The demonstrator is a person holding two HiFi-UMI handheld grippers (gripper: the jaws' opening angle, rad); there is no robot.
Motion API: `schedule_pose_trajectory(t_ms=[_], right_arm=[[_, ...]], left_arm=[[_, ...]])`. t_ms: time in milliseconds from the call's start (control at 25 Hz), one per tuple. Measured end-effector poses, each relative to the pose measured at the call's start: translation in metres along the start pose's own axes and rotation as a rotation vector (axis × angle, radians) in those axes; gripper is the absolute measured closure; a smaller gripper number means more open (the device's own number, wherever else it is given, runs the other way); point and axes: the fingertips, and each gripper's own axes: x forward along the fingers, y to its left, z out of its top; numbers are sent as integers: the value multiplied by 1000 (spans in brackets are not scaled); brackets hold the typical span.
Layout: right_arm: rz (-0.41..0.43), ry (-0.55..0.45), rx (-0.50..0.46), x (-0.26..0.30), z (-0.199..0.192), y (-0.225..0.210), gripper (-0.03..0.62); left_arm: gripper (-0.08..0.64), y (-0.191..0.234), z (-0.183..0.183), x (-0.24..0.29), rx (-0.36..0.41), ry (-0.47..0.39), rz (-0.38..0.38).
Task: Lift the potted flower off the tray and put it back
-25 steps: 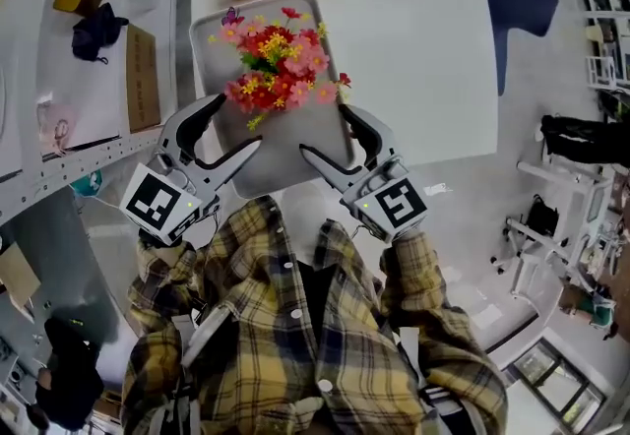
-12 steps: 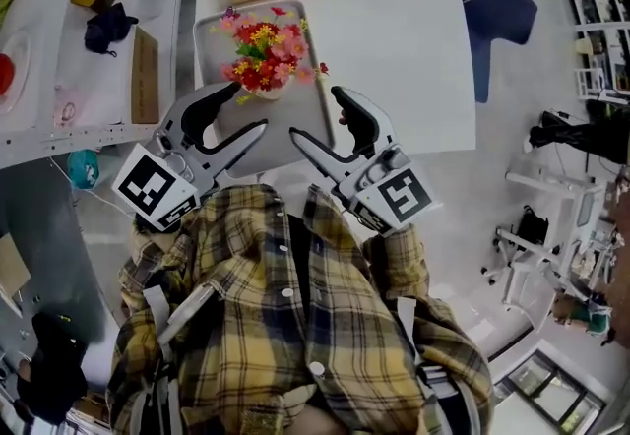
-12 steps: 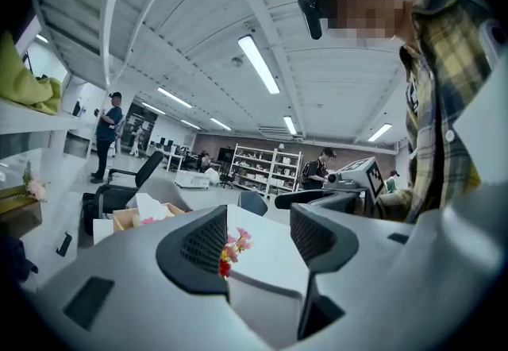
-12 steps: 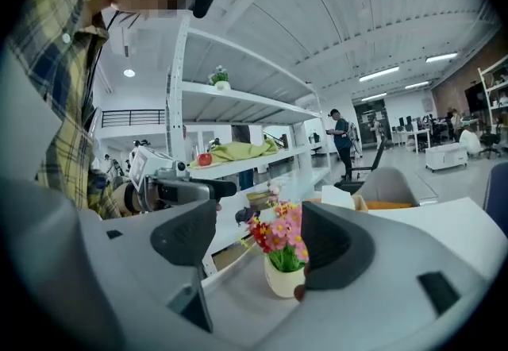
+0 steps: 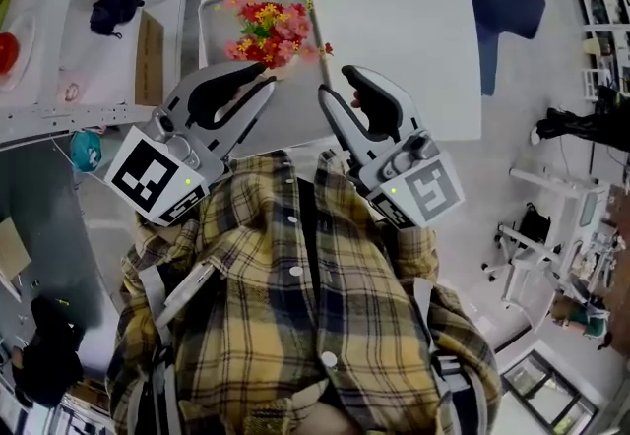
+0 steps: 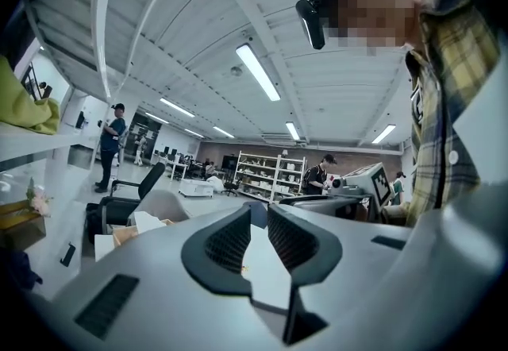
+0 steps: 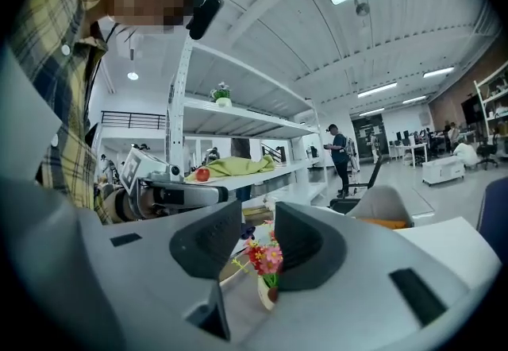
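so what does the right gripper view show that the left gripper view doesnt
Only the right gripper view: the potted flower in plain sight beyond its jaws, and a red round thing on a shelf. Only the left gripper view: a person in a dark cap at the room's far end. Both: the yellow-green cloth, the plaid shirt, ceiling lights, and a gripper's own jaws. The left hand-held gripper and right hand-held gripper have just been closing, a gap left, gripping nothing.
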Motion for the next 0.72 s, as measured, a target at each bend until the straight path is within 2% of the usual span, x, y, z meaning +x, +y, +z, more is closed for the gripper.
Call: schedule_pose_trajectory(t_ms=[80,240,400,720], right_arm=[[-4,9,-6,1,-1,0,522],[-6,2,-16,4,2,-1,582],[1,1,-25,4,4,0,594],[33,3,25,7,6,4,595]], left_arm=[[486,0,-1,2,-6,8,8],[535,3,-3,5,-17,19,27],[552,3,-3,5,-31,24,24],[552,2,-2,6,-24,28,13]])
